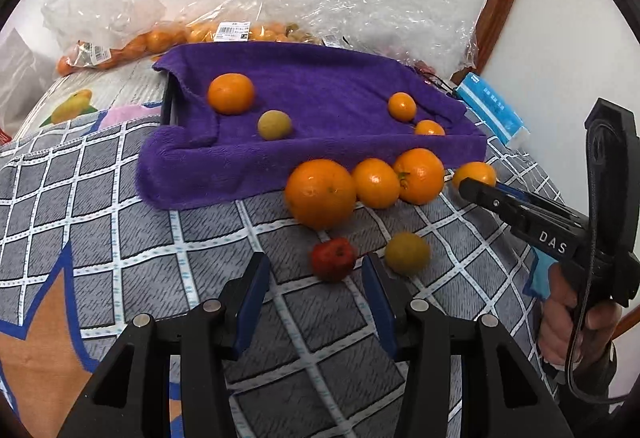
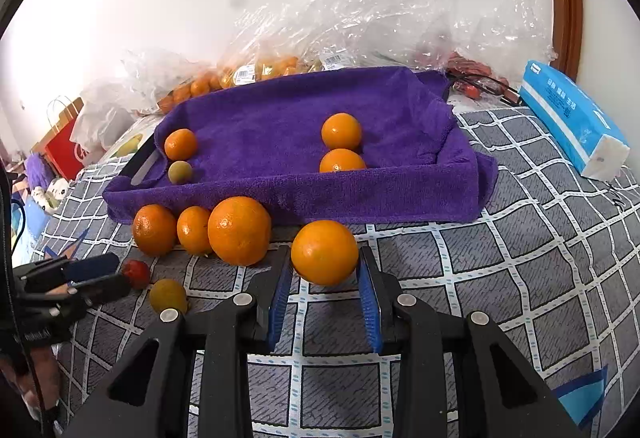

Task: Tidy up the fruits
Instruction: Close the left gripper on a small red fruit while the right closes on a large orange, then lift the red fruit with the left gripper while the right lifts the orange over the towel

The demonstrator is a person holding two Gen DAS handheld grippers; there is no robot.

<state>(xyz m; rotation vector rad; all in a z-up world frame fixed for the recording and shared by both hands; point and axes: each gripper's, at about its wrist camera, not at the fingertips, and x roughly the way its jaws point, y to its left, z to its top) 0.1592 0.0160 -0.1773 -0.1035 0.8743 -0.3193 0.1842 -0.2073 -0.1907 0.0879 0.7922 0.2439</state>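
A purple towel-lined tray (image 1: 320,78) (image 2: 260,118) holds three small oranges and a greenish fruit (image 1: 274,124). Three oranges (image 1: 320,194) (image 2: 239,230) line up in front of it on the checked cover. My right gripper (image 2: 325,262) (image 1: 476,187) is shut on a fourth orange (image 2: 324,252) (image 1: 474,174) just before the tray's front wall. My left gripper (image 1: 316,266) (image 2: 120,280) is open, and its tips flank a small red fruit (image 1: 333,258) (image 2: 136,273) without pressing on it. A yellow-green fruit (image 1: 407,253) (image 2: 168,295) lies just right of it.
Clear plastic bags (image 1: 224,34) (image 2: 256,70) of oranges lie behind the tray against the white wall. A blue tissue pack (image 1: 494,110) (image 2: 572,118) lies at the tray's right. A red paper bag (image 2: 64,150) stands far left. A person's hand (image 1: 560,318) holds the right gripper.
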